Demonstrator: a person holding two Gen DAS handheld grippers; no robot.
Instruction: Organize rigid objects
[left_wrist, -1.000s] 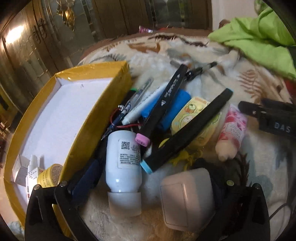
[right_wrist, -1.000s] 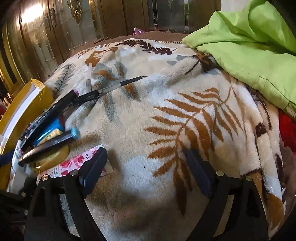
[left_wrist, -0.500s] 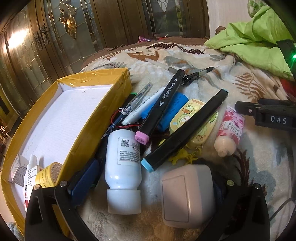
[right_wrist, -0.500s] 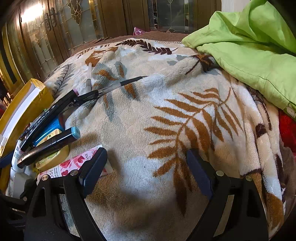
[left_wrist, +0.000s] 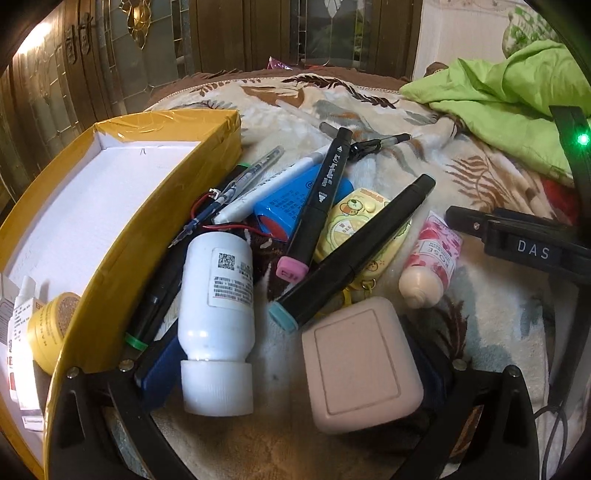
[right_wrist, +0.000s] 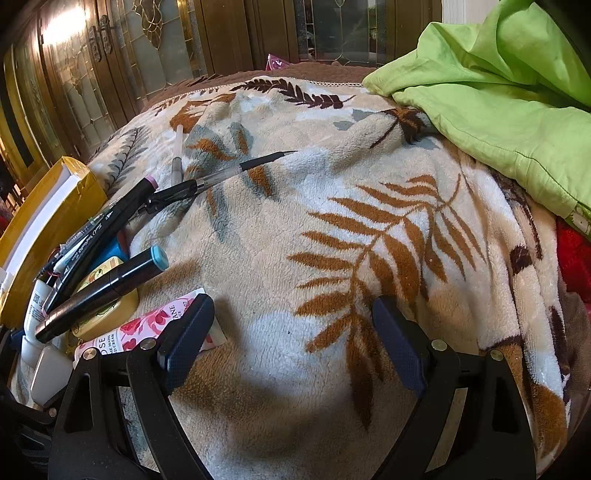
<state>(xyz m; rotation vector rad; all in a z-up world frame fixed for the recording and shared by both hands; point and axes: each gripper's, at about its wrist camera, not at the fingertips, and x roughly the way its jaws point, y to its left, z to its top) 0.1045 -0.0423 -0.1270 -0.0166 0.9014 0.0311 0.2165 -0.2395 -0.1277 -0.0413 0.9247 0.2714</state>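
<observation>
Between my left tongs (left_wrist: 291, 373), at 12 o'clock and close in, lie two candidates side by side: the white bottle (left_wrist: 218, 310) and the beige case (left_wrist: 360, 369). My left tongs stand spread, pinching nothing; the bottle sits just inside the left finger (left_wrist: 162, 365), the case just inside the right one. The bottle's long axis runs 12 to 6 o'clock, cap toward me, so I judge it in line with a straight reach forward. Its destination, the yellow box (left_wrist: 110, 280), lies at 9 to 10 o'clock, its near wall beside the bottle. Two black markers, one with a pink cap (left_wrist: 317, 206) and one with a teal cap (left_wrist: 354, 251), cross the pile from 1 to 7 o'clock beyond the bottle.

My right tongs (right_wrist: 291, 339) are also spread and empty, above bare blanket (right_wrist: 332, 221); the pile is at their 9 o'clock, with only the rose tube (right_wrist: 147, 328) touching the left finger. My left hand's tool is therefore much the nearer to the bottle.
</observation>
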